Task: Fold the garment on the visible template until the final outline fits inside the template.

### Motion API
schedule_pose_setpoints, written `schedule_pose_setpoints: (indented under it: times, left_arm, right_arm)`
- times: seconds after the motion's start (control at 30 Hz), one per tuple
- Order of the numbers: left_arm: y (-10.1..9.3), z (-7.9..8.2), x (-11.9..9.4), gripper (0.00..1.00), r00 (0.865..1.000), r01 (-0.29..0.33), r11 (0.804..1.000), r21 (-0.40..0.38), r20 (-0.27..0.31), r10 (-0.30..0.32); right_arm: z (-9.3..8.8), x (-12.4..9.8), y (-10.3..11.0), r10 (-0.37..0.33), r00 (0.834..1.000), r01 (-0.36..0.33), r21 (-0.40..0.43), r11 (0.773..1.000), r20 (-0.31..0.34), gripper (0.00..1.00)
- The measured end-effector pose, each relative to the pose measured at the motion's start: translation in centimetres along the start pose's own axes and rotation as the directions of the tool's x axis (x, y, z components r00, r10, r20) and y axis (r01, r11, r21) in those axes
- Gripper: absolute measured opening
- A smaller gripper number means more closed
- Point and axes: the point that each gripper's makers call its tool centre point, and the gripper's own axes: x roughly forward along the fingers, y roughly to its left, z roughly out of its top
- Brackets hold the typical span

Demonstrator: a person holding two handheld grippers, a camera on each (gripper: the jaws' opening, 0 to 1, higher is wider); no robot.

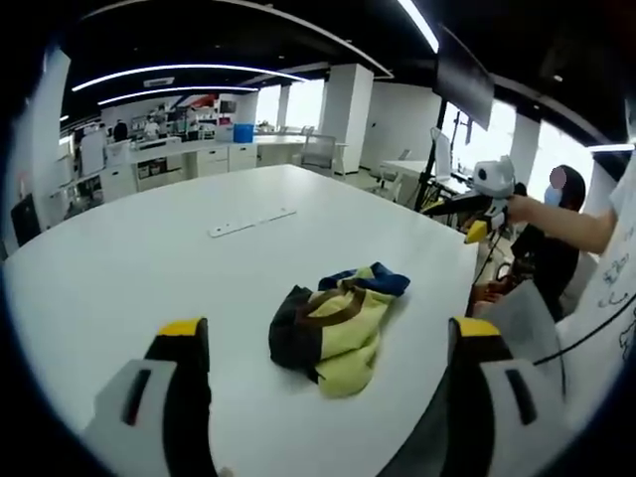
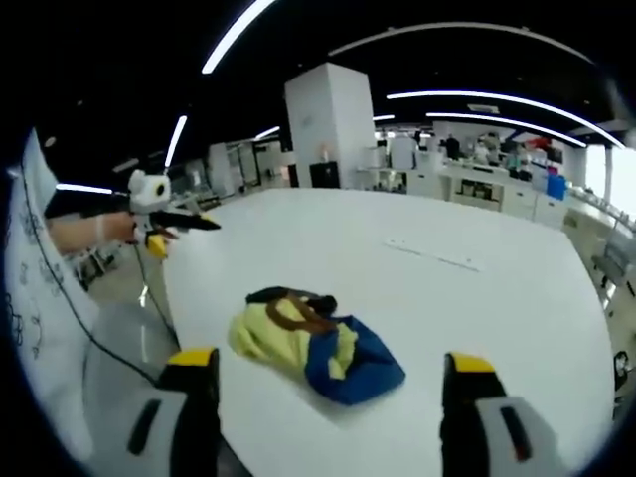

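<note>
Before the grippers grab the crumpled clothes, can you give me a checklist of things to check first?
1. Garment on the table: ok, it lies in a crumpled heap near the edge.
2. Left hand-held gripper open: ok, jaws wide apart, holding nothing.
3. Right hand-held gripper open: ok, jaws wide apart, holding nothing.
4. Garment spread flat for folding: not ok, it is bunched up.
5. Template in sight: cannot tell, no outline shows on the table.
6. Table around the garment free: ok, a flat white strip lies well away.
</note>
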Motion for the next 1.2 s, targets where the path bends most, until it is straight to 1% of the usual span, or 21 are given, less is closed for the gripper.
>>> schedule_pose_setpoints:
  times: [0.1,0.37,0.47,0.53,0.67,0.73,0.9,0.97,1.13,1.2]
  left_arm:
    - [0.4,-0.1,0.0,0.97,1.0,-0.002,1.0,-0.002,0.003,0.002]
    - [0.2,-0.4,-0.1,0.97,1.0,0.01,1.0,0.012,0.002,-0.01]
    - [-0.1,-0.2,0.0,0.97,1.0,0.017,1.0,0.008,0.017,-0.017]
    - [-0.1,-0.2,0.1,0.97,1.0,0.022,1.0,0.005,0.022,-0.022]
    - [0.3,-0.8,0.7,0.97,0.999,0.033,0.999,-0.005,0.024,-0.033]
    - [0.3,-1.1,0.7,0.97,0.999,0.036,0.999,-0.008,0.014,-0.036]
    - [0.2,-2.0,0.1,0.97,0.999,0.043,0.999,0.003,-0.002,-0.043]
    - [-0.5,-2.1,-0.1,0.97,0.999,0.043,0.999,0.014,-0.001,-0.043]
    - [-0.2,-2.5,-0.5,0.96,1.0,0.029,1.0,0.006,0.008,-0.029]
    - [0.1,-2.7,-0.8,0.96,1.0,0.02,1.0,-0.005,0.017,-0.02]
  right_arm:
    - [-0.1,0.0,0.0,-0.005,1.0,0.005,0.002,1.0,-0.006,0.93]
    - [-0.5,0.1,-0.3,-0.01,1.0,0.01,0.01,1.0,-0.028,0.93]
    - [-0.4,0.0,-0.1,-0.011,0.999,0.011,0.012,1.0,-0.036,0.93]
    - [-0.3,0.0,-0.2,-0.014,1.0,0.015,0.024,1.0,-0.027,0.93]
    - [0.0,0.1,-0.3,-0.025,1.0,0.025,0.041,0.999,-0.006,0.92]
    - [-0.2,0.3,-0.2,-0.02,1.0,0.021,0.054,0.998,-0.014,0.91]
    - [-0.6,0.4,0.3,-0.016,0.999,0.018,0.043,0.999,-0.029,0.91]
    - [-0.7,0.5,0.7,-0.008,0.999,0.009,0.031,0.999,-0.034,0.91]
    - [-0.4,0.9,1.0,-0.005,0.999,0.006,0.025,1.0,-0.039,0.9]
    - [-0.6,1.0,0.8,-0.01,0.999,0.011,0.019,1.0,-0.05,0.89]
